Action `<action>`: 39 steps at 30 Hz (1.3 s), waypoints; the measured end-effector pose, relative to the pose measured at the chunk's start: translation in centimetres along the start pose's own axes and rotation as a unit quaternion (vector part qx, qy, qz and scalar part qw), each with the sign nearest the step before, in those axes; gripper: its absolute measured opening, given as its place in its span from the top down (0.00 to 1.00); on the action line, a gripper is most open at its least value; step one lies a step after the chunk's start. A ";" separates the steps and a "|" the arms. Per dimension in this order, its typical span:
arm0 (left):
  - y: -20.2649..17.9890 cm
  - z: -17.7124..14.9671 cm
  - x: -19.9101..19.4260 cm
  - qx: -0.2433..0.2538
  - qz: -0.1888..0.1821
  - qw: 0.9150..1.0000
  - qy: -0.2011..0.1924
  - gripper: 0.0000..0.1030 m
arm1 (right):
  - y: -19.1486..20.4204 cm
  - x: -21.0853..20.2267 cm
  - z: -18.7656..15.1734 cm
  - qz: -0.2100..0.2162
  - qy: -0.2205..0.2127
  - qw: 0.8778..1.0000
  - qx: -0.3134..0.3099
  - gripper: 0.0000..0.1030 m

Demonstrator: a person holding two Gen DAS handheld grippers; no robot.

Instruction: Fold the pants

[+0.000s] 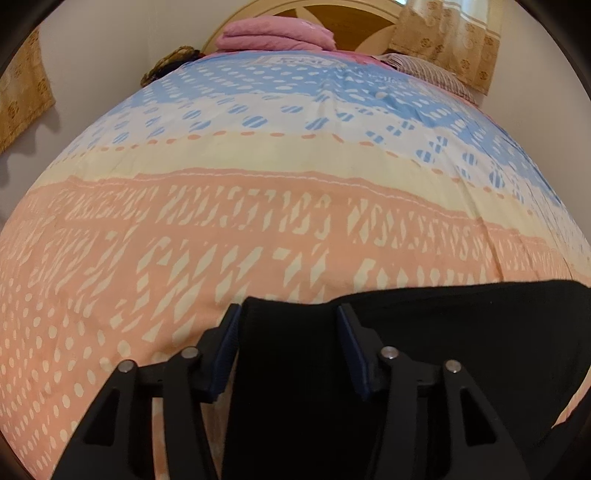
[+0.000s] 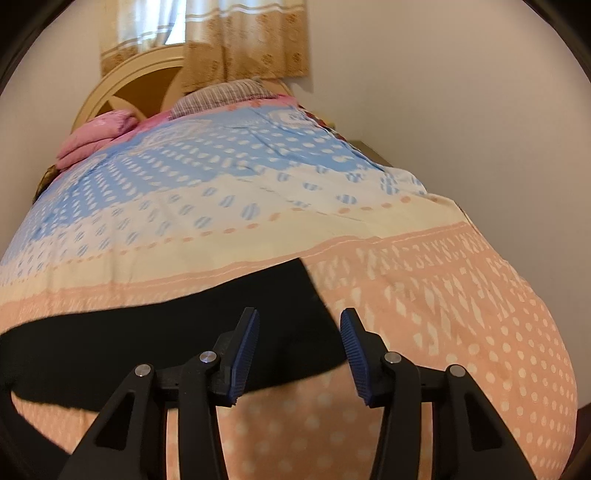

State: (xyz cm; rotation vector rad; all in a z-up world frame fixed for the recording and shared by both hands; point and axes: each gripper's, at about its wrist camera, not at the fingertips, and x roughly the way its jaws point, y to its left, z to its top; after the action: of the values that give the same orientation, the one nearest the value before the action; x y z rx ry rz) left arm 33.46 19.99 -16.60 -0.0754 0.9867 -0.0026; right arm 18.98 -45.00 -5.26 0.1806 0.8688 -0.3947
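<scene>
Black cloth, the pants (image 1: 461, 332), lies flat across the near part of the bed, on the peach band of one patterned quilt (image 1: 258, 206). In the left view a narrower strip of the pants runs up between the two fingers of the left gripper (image 1: 288, 314), and a wider part spreads away to the right. The left gripper's jaws stand spread, one blue pad (image 1: 225, 354) on each side of the strip; whether the pads touch the cloth cannot be told.

In the right view the pants (image 2: 166, 332) stretch from the left edge to a corner just beyond the right gripper (image 2: 299, 321). Its jaws are spread too, with the pants' right end between and under the two fingers, nothing pinched.

The quilt shows three colour zones: peach near, cream in the middle, blue far. At the head of the bed sit one folded pink blanket (image 1: 273, 35), one striped pillow (image 2: 218, 94) and one arched wooden headboard (image 2: 136, 81). Two curtain panels show in the left view, one at the headboard (image 1: 447, 40) and one at the left edge (image 1: 22, 92).
</scene>
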 end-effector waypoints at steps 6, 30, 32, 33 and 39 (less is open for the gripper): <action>0.5 -0.2 0.1 -0.006 -0.019 1.000 -0.012 0.48 | -1.3 3.2 2.1 0.004 0.019 1.000 0.014 0.53; -1.4 0.4 -1.0 0.034 -0.019 0.999 -0.018 0.85 | 1.2 7.7 3.0 0.069 0.065 0.995 -0.031 0.94; -1.2 0.6 -1.1 0.026 -0.026 0.999 -0.021 0.86 | 1.2 6.7 3.0 0.068 0.054 0.996 -0.030 0.95; -0.9 0.6 -1.3 0.020 -0.031 0.999 -0.028 0.86 | 1.2 6.3 3.1 0.068 0.048 0.996 -0.031 0.95; -0.3 0.6 -3.1 0.018 -0.061 0.996 -0.065 0.86 | 1.1 2.4 3.3 0.083 -0.001 0.996 -0.037 0.95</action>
State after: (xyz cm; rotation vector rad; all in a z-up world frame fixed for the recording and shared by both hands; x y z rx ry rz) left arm 32.22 19.79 -13.66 -0.1010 0.8505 -0.1272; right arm 23.14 -45.69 -5.07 0.1831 0.8585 -0.2083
